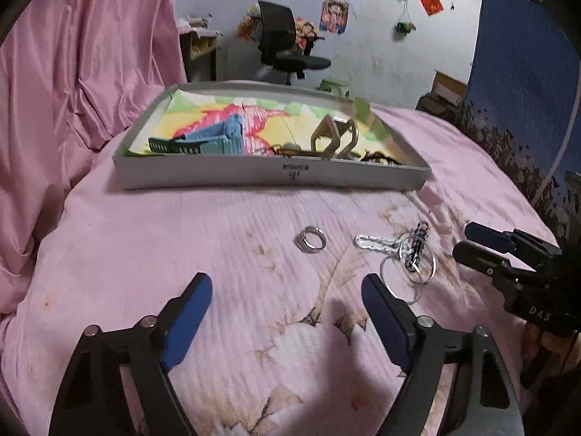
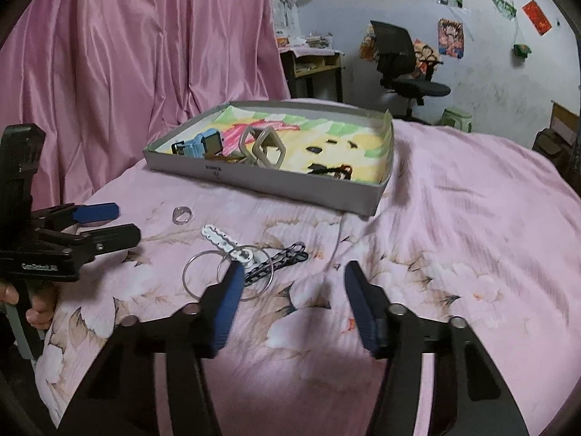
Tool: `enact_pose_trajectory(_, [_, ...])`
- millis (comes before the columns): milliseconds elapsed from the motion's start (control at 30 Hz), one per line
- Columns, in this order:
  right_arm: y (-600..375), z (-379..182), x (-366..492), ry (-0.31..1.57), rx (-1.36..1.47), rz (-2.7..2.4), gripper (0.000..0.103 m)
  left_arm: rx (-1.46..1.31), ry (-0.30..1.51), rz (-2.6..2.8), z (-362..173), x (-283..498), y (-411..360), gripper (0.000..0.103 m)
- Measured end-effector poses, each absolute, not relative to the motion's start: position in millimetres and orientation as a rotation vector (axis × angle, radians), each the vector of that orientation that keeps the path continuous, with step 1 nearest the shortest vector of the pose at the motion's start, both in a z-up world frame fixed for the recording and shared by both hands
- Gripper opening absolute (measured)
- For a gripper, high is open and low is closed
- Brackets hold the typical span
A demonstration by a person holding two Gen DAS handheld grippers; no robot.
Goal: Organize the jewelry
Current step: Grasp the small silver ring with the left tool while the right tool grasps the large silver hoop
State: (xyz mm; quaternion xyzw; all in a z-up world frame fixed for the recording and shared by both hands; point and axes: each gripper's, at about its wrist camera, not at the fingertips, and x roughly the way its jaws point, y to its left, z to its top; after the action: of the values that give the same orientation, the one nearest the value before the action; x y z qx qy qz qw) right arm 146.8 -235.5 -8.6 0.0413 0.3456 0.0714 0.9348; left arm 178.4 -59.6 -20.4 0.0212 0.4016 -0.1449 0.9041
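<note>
A grey shallow box [image 1: 254, 176] [image 2: 290, 185] with a colourful lining sits on the pink bedspread. It holds a blue watch [image 1: 214, 140] [image 2: 201, 143], beige angular hoops [image 1: 334, 136] [image 2: 267, 149] and dark pieces. On the spread lie a silver ring [image 1: 311, 239] [image 2: 181, 214], a white chain piece [image 1: 374, 242] [image 2: 219, 238], a black-and-white chain [image 1: 417, 247] [image 2: 276, 263] and thin wire hoops [image 1: 406, 272] [image 2: 227, 274]. My left gripper [image 1: 287, 299] [image 2: 116, 221] is open, just short of the ring. My right gripper [image 2: 292, 283] [image 1: 468, 239] is open, its left finger [image 2: 228, 298] over the hoops.
Pink curtain [image 1: 83, 54] hangs at the left. A black office chair [image 1: 287, 43], a desk [image 2: 312, 69] and a poster wall stand beyond the bed. A blue patterned cloth [image 1: 523, 83] hangs at the right.
</note>
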Motion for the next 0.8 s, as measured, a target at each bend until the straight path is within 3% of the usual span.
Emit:
enact_pose_trajectory(267, [-228, -17, 155, 0.743, 0.088, 0.191, 0.028, 0.087, 0.852, -0.311, -21, 192, -70, 0.068])
enact_pose_trajectory(733, [-216, -30, 170, 0.815, 0.090, 0.222, 0.018, 0.165, 0.870, -0.350, -25, 209, -86, 0.045])
enact_pose_trajectory(800, [-216, -33, 173, 0.823, 0.099, 0.221, 0.017, 0.177, 0.879, -0.356, -27, 212, -89, 0.036])
